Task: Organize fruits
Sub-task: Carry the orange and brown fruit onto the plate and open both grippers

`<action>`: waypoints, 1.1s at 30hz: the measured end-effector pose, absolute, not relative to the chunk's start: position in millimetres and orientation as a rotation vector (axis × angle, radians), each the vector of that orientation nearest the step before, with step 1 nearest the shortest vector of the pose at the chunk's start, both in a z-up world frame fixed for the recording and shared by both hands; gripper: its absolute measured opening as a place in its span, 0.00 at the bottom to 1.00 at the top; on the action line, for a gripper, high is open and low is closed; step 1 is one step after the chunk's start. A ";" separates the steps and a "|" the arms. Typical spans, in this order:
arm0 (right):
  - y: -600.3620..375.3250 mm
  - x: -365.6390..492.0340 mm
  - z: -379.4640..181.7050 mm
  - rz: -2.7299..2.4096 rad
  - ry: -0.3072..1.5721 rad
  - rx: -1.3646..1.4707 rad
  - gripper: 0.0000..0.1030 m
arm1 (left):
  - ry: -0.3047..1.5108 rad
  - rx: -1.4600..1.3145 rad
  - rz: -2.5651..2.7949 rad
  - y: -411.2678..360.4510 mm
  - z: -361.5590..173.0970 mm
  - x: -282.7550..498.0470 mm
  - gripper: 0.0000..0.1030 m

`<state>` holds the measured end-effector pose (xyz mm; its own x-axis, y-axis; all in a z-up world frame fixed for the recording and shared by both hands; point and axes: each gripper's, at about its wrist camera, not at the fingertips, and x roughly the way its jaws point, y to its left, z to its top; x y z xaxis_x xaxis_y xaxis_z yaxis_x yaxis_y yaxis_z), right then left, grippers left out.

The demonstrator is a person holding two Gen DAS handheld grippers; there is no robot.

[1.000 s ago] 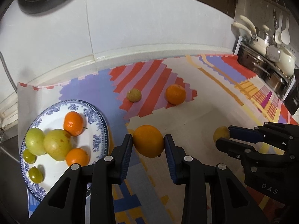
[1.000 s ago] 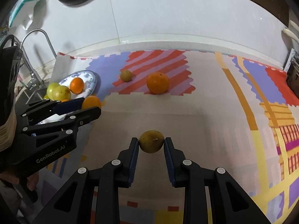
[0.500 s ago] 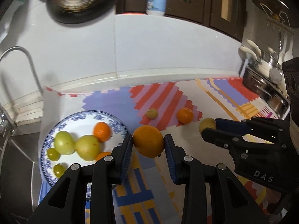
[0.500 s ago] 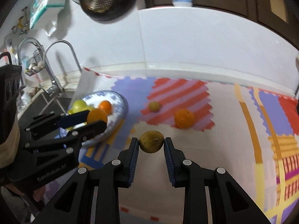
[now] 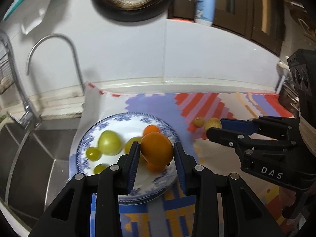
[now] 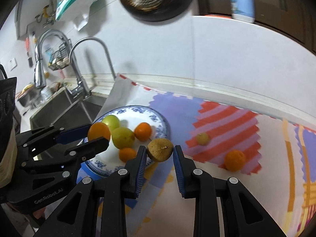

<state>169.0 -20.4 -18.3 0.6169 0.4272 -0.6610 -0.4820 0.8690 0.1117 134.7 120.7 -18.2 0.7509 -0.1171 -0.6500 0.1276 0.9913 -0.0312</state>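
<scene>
1. Kitchen counter under you is covered by a patterned mat (image 6: 227, 122) in purple, red and cream, with a steel sink (image 5: 29, 148) and curved faucet (image 5: 51, 45) at its left end against a white tiled wall.
2. At the mat's left end sits your blue-and-white plate (image 5: 126, 118), holding two green fruits, small green grapes and two small oranges.
3. Your left gripper (image 5: 156, 154) hangs over the plate, its blue pads clamped on a large orange (image 5: 157, 151) that is clear of the plate.
4. Your right gripper (image 6: 160, 152) is just right of the plate's rim, its jaws pressed onto a brownish-green round fruit (image 6: 160, 149) held off the mat.
5. On the red-striped patch further right, a small yellowish fruit (image 6: 202, 138) lies apart from the plate.
6. Another orange (image 6: 234, 160) rests on the mat near that patch's lower right edge, well apart from both grippers.
</scene>
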 end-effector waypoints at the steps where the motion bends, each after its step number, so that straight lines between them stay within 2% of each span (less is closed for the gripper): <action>1: -14.4 172.0 -20.3 0.541 0.743 -0.087 0.28 | 0.714 0.012 -0.123 123.4 -19.5 135.1 0.34; 20: 35.0 223.9 -79.1 0.654 0.886 -0.124 0.28 | 0.873 -0.039 -0.030 151.8 -76.2 157.9 0.34; 33: 34.6 227.8 -81.5 0.660 0.888 -0.107 0.30 | 0.875 -0.046 -0.002 152.3 -74.4 163.5 0.36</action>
